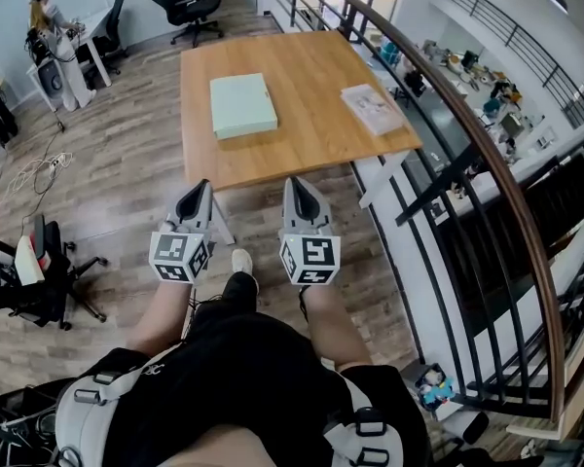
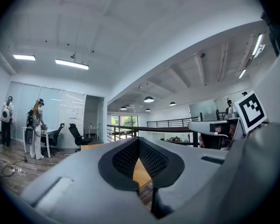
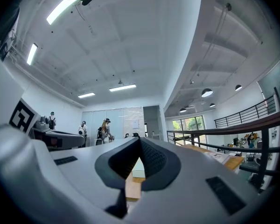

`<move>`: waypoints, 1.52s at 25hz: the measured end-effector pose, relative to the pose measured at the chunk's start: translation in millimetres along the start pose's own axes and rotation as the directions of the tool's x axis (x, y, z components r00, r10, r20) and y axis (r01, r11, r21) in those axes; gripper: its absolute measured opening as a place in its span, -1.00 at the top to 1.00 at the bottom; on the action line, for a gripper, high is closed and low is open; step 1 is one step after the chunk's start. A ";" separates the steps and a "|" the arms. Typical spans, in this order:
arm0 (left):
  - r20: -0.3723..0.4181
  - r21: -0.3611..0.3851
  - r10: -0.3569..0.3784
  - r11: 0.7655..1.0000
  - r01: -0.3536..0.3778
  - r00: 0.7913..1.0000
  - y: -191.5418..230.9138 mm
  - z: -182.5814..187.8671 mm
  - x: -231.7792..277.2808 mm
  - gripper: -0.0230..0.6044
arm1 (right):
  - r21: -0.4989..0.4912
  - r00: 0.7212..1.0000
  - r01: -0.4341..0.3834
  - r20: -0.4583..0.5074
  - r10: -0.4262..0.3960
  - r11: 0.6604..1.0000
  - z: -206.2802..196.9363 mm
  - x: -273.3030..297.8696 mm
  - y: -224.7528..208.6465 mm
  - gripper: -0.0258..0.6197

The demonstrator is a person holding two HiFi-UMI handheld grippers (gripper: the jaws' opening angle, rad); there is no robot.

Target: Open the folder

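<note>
Short of the table's (image 1: 302,154) near edge, the person holds both grippers out level, side by side. The left gripper (image 1: 202,188) and right gripper (image 1: 294,185) each have their jaws pressed together at the tips with nothing between them. The folder (image 1: 242,105) lies flat on the tabletop, nearer the left edge than the right and about midway between the near and far edges. It is well apart from both grippers. Some papers (image 1: 372,108) sit by the right edge.

The step in hand looks like the approach. To do it well, I'd say close in on the near edge first. Part the jaws before they reach the folder, not on top of it. One gripper should press down the back cover near the spine while the other slips a jaw tip under the free edge of the front cover and lifts it over. Which side carries the spine can't be told from here, so that wants checking up close.

The folder is a thin, pale green rectangle with a matt face and squared corners; whether it is card or plastic I cannot tell. A flat cover like that gives little lip to catch. The tabletop is smooth warm wood. The jaw pads are black and finely dimpled, set in grey moulded shells.
</note>
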State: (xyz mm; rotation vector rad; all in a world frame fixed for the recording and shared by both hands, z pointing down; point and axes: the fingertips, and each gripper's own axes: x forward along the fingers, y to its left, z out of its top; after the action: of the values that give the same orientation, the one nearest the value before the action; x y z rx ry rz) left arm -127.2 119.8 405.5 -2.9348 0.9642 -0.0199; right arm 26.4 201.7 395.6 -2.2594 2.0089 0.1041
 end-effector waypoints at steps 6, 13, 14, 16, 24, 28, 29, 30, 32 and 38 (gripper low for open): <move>0.009 -0.033 -0.005 0.999 0.005 1.000 30.8 -15.0 53.7 0.93 | -0.012 1.000 0.000 -0.016 0.000 1.000 -15.4 54.3 -17.9 0.90; 0.008 -0.040 -0.032 0.999 0.032 0.999 67.4 -17.3 136.6 0.93 | -0.016 0.999 0.022 -0.034 -0.022 1.000 -24.1 131.1 -51.8 0.90; 0.005 -0.041 -0.035 0.999 0.035 0.999 73.9 -17.6 147.7 0.92 | -0.012 0.999 0.023 -0.040 -0.023 1.000 -26.2 143.3 -54.9 0.90; -0.002 -0.041 -0.037 0.998 0.037 0.999 87.7 -18.1 169.2 0.92 | -0.008 0.998 0.019 -0.055 -0.019 1.000 -31.3 167.4 -60.0 0.90; -0.044 -0.058 -0.050 0.997 0.048 0.998 146.0 -29.8 255.1 0.92 | 0.009 0.994 0.029 -0.107 -0.028 1.000 -52.7 267.4 -83.9 0.90; -0.056 -0.083 -0.051 0.995 0.046 0.997 178.2 -37.2 287.7 0.93 | 0.029 0.990 0.024 -0.137 -0.020 0.999 -65.8 315.1 -88.8 0.90; -0.062 -0.086 -0.053 0.995 0.047 0.997 184.5 -39.2 295.1 0.92 | 0.033 0.989 0.024 -0.144 -0.019 0.999 -68.8 324.9 -90.8 0.90; -0.067 -0.089 -0.056 0.995 0.050 0.996 190.6 -41.6 302.1 0.93 | 0.036 0.988 0.025 -0.152 -0.020 0.999 -72.2 334.3 -92.8 0.90; -0.082 -0.093 -0.063 0.994 0.055 0.995 201.3 -48.6 315.0 0.92 | 0.038 0.985 0.033 -0.169 -0.026 0.999 -79.9 350.7 -97.0 0.90; -0.140 -0.093 -0.063 0.994 0.050 0.988 210.4 -77.3 346.7 0.92 | 0.055 0.974 0.035 -0.226 -0.021 0.998 -104.9 377.6 -117.1 0.90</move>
State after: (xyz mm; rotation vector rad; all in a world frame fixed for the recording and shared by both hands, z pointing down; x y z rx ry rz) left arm 25.1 -258.4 469.9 -3.0782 0.9215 -0.1976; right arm 184.7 -170.6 455.9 -2.3550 2.0524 -0.2222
